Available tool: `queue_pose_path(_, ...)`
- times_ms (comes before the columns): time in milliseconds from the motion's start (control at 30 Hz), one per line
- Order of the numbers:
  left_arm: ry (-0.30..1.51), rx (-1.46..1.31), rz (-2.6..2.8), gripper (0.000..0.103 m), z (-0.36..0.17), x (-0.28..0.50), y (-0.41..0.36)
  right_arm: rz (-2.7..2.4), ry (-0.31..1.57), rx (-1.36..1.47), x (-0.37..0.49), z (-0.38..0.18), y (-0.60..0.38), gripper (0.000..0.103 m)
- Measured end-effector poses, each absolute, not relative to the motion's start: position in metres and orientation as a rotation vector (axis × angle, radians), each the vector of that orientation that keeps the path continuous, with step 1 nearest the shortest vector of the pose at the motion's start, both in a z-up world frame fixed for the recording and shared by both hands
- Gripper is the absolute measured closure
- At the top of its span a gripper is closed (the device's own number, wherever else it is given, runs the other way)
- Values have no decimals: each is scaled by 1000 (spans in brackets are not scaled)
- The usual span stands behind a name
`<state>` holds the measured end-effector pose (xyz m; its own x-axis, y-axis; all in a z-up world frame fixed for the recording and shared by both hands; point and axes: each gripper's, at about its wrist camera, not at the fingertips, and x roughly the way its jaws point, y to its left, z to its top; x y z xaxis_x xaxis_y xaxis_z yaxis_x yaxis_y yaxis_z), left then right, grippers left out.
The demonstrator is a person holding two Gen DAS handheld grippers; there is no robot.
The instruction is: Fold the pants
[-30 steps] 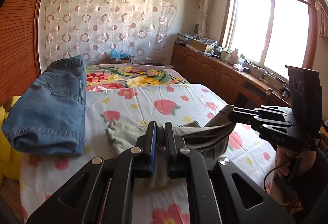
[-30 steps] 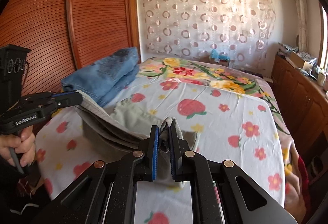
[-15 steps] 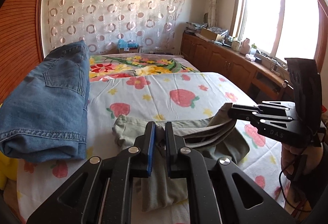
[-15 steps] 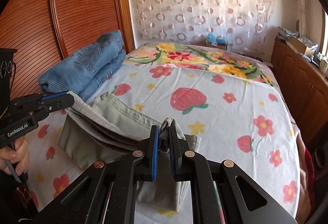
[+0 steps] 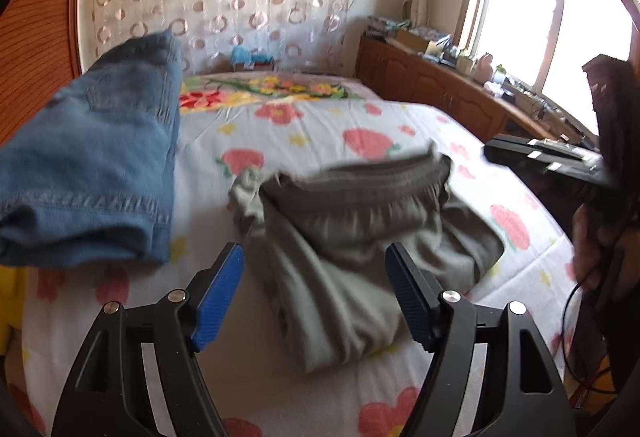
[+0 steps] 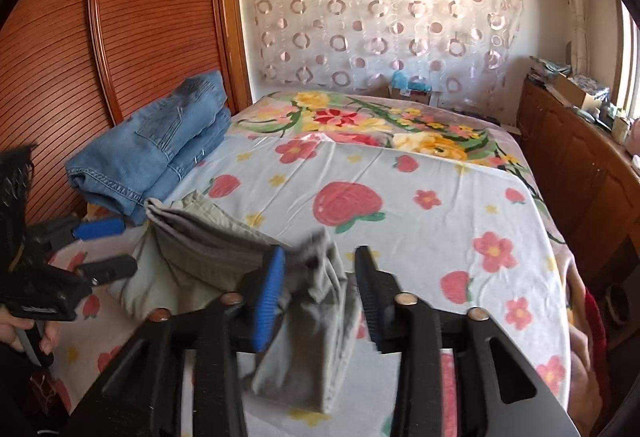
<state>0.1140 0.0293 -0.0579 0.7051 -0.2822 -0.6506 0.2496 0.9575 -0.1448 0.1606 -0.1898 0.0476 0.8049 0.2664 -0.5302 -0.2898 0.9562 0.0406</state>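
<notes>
Grey-green pants (image 5: 360, 237) lie folded in a loose bundle on the flowered bed sheet (image 5: 320, 141), waistband toward the far side. My left gripper (image 5: 314, 269) hangs over their near edge, its jaws opening wide, blue pads clear of the cloth. In the right wrist view the same pants (image 6: 224, 249) spread to the left, and one folded end (image 6: 320, 317) lies between the opening jaws of my right gripper (image 6: 320, 269), the pads no longer pressing it. The left gripper (image 6: 100, 249) shows at the left edge there, held by a hand (image 6: 24, 333).
A folded stack of blue jeans (image 5: 92, 165) sits left of the pants near the wooden wardrobe (image 6: 120, 37). Wooden cabinets (image 6: 580, 157) run along the right side under the window (image 5: 540, 17). A patterned curtain (image 6: 380, 9) hangs behind the bed.
Both grippers were shut on the pants' fabric and have opened, letting the cloth drop onto the bed. The left gripper has sunk toward the sheet; the right has shifted sideways.
</notes>
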Motion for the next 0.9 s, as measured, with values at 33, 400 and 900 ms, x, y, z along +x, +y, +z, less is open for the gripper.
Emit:
queue_pose_path(33, 741, -45, -287, 29, -61, 113, 30, 292, 560, -43, 158, 49, -194, 63)
queue_pose_path(400, 827, -25, -252, 29, -85, 115, 33, 377, 725, -27, 134, 2, -200, 63)
queue_pose_path(900, 849, -10, -247, 29, -90, 113, 32, 379, 727, -2, 131, -8, -220, 99)
